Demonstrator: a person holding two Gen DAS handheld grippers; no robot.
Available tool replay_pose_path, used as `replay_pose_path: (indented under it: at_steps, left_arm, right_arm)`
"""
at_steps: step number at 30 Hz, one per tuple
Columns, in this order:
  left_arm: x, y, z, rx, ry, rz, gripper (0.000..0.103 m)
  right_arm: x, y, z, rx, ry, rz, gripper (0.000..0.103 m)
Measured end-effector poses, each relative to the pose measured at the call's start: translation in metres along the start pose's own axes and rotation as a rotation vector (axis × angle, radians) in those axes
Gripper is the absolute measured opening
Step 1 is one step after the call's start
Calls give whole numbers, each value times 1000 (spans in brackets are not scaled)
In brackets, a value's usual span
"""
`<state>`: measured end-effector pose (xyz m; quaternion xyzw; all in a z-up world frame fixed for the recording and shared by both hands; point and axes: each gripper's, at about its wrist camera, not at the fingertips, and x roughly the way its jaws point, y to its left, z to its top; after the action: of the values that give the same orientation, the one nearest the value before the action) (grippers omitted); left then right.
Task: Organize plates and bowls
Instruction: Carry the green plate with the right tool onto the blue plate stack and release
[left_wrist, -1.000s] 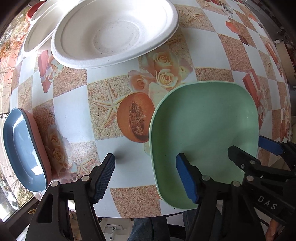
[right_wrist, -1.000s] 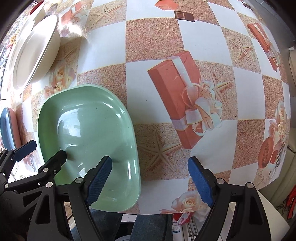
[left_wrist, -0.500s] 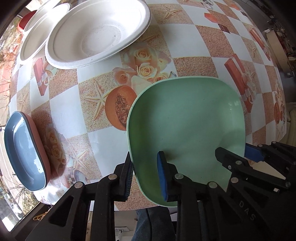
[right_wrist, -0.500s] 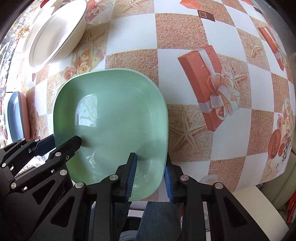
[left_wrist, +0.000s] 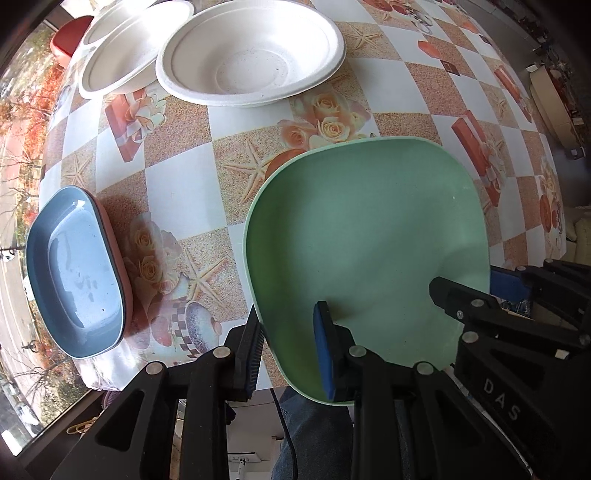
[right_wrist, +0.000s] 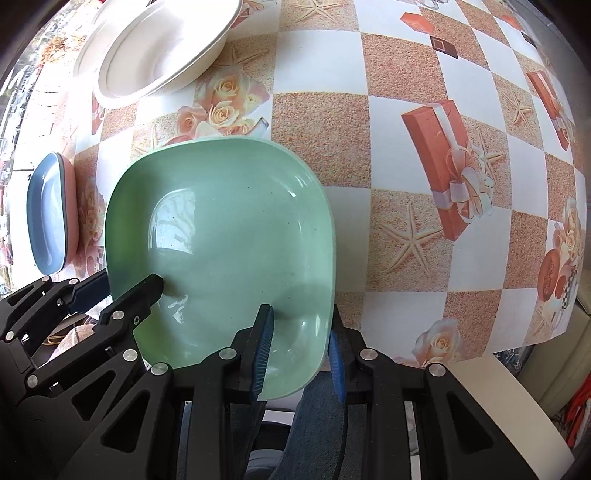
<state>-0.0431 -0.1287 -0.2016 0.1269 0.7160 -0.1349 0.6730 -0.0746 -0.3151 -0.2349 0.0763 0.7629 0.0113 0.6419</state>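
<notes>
Green plate (left_wrist: 365, 251) sits over the near table (right_wrist: 321, 122) edge, pinched on its near rim by left gripper (left_wrist: 286, 352) and right gripper (right_wrist: 299, 356), likely for a level two-handed carry. Blue plate (left_wrist: 75, 273) nests in a pink one; white bowls (left_wrist: 251, 51) at far-left, all empty.

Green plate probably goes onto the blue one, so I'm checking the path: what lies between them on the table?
Only bare patterned tablecloth separates green plate from blue plate, clearest in left wrist view.
</notes>
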Motion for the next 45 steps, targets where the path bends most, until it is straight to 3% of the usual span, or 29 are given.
replay_pose_path:
  at_steps: [20, 28, 33, 45]
  left_arm:
    - [-49, 74, -40, -127, -104, 16, 27]
    - [-65, 108, -32, -202, -133, 15, 27]
    - [-64, 127, -29, -245, -152, 14, 27]
    - [-72, 160, -38, -348, -183, 6, 27]
  right_arm:
    - [-32, 84, 6, -116, -78, -12, 31]
    - [-44, 124, 22, -188, -94, -26, 31]
    - [-56, 131, -1, -235, -108, -35, 31]
    - [-46, 177, 0, -323, -114, -59, 31]
